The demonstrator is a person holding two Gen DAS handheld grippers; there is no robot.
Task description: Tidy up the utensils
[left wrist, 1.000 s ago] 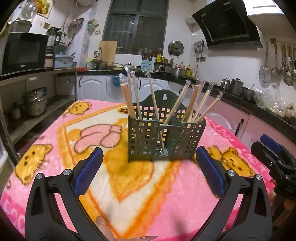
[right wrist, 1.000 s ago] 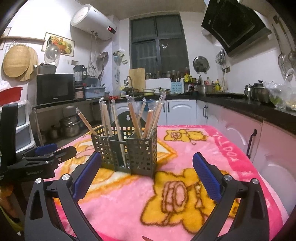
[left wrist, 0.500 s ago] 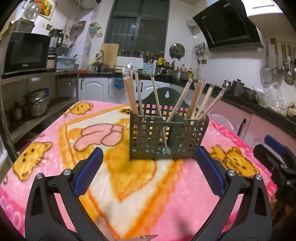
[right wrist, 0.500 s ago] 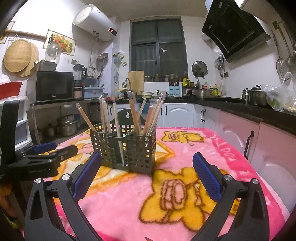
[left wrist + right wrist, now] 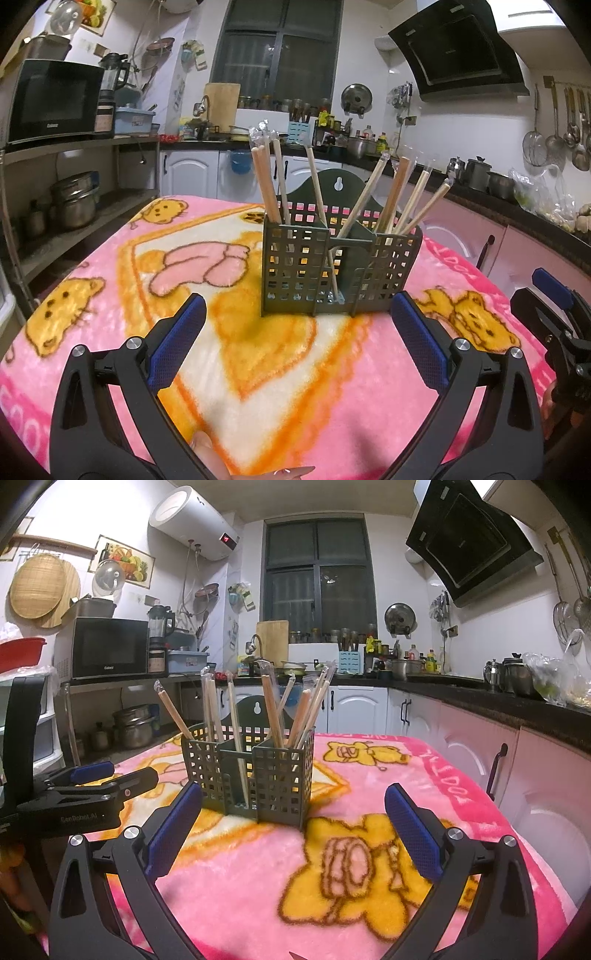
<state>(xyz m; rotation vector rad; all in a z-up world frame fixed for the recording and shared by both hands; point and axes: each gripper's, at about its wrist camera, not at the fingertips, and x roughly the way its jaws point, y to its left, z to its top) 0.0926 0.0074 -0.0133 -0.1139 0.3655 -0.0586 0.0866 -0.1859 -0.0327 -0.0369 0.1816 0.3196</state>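
Observation:
A dark green perforated utensil holder point(image 5: 340, 269) stands upright on the pink cartoon blanket point(image 5: 110, 280); it also shows in the right wrist view point(image 5: 251, 775). Several wrapped wooden chopsticks point(image 5: 266, 184) stand in its compartments, leaning different ways, also seen from the right point(image 5: 273, 705). My left gripper point(image 5: 299, 339) is open and empty, a short way in front of the holder. My right gripper point(image 5: 293, 819) is open and empty, in front of the holder's right corner. Each gripper shows in the other's view: the right one at the right edge point(image 5: 554, 306), the left one at the left point(image 5: 92, 790).
The blanket-covered table point(image 5: 461, 782) ends near pink cabinets point(image 5: 546, 775) on the right. A shelf with a microwave point(image 5: 55, 99) and pots point(image 5: 74, 199) stands on the left. A counter with a sink and jars runs along the back wall.
Both grippers have drawn back and dipped slightly; the holder sits a little lower in each view. Nothing was picked up or let go.

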